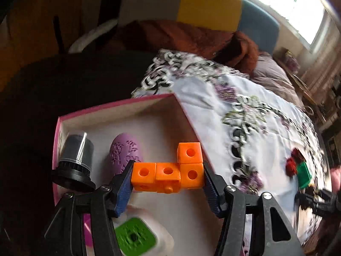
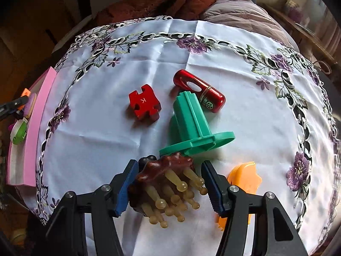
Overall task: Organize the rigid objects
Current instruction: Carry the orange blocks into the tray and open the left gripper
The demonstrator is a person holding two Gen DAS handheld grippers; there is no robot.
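Holding, left wrist view: the left gripper (image 1: 168, 178) has its blue pads pressed on both ends of the orange cubes (image 1: 170, 170), four linked in an L.
Where the cubes are: above the open pink box (image 1: 119, 103), near its right wall.
In the box: a black cap (image 1: 75, 160) by the left wall, a purple egg (image 1: 125, 155) beside it, a green-and-white piece (image 1: 136, 236) nearest the camera.
Beyond the box: the cloth (image 1: 213, 111) with red and green things blurred at far right.
Holding, right wrist view: the right gripper (image 2: 168, 183) has its pads closed on a brown massager (image 2: 166, 168), its pale knobbed pegs pointing at the camera.
On the cloth: a green spool (image 2: 191, 123) lying tipped just beyond the massager, a red tube (image 2: 199, 90) touching its far end, a red puzzle piece (image 2: 144, 104) to the left, apart.
Half hidden: an orange piece (image 2: 245, 177) behind the right finger.
Far left: the pink box at the cloth's edge.
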